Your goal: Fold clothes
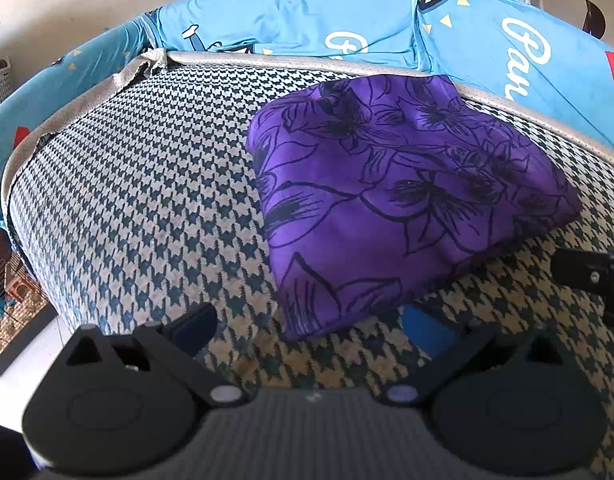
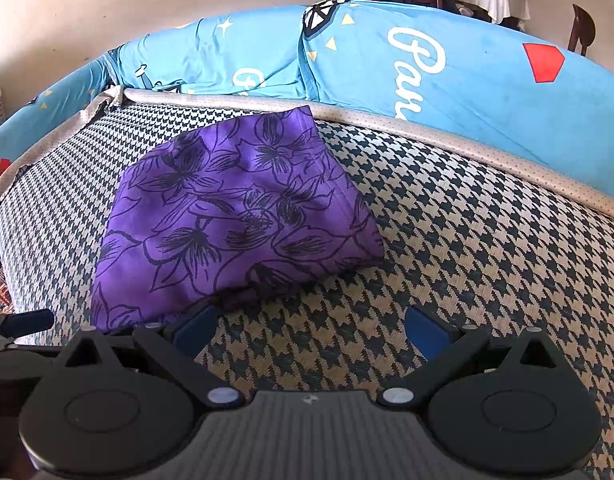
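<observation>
Houndstooth sofa seat (image 1: 139,184), woven and coarse, with a folded purple garment (image 1: 387,184) lying on it.
Your left claw (image 1: 307,328) and right claw (image 2: 311,328) both gape empty just short of the soft, black-flowered cloth; smooth blue printed cushions (image 2: 447,68) back it.

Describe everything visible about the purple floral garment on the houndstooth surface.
The purple garment is thin, smooth-looking fabric printed with dark outlined flowers. It lies folded into a compact, roughly four-sided bundle, slightly puffed, with layered edges showing at its near corner. It rests on the houndstooth cover, its far corner near the beige trim below the blue cushions. Nothing grips it: the left gripper and right gripper sit just short of its near edge, jaws open and empty.
</observation>
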Motion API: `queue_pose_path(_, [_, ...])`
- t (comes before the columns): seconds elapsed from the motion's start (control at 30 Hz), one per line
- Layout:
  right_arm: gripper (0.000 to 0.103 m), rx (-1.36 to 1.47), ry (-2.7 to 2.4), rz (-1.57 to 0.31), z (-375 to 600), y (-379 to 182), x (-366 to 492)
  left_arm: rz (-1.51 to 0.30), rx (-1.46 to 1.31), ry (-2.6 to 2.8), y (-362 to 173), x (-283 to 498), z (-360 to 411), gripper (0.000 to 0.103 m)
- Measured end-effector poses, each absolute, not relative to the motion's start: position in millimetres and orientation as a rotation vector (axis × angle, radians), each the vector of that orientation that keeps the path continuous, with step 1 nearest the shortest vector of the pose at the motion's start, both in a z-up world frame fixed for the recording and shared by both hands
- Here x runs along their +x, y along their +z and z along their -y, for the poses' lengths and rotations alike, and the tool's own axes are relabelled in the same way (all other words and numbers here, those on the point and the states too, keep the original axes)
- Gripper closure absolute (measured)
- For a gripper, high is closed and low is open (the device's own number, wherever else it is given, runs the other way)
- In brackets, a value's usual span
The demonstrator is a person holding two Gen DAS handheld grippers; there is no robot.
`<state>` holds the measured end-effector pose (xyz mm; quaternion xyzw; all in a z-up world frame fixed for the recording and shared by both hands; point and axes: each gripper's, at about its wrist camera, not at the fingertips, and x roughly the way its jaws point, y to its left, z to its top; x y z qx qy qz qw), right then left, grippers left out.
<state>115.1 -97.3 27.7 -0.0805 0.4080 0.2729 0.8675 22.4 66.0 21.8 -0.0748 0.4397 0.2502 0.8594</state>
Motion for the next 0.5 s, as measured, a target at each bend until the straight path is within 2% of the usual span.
queue_pose_path(0.5, [0.001,-0.181,0.566,-0.863,95.9,23.4,115.7,-0.928,-0.164,0.51,22.6,22.7,-66.7,0.0])
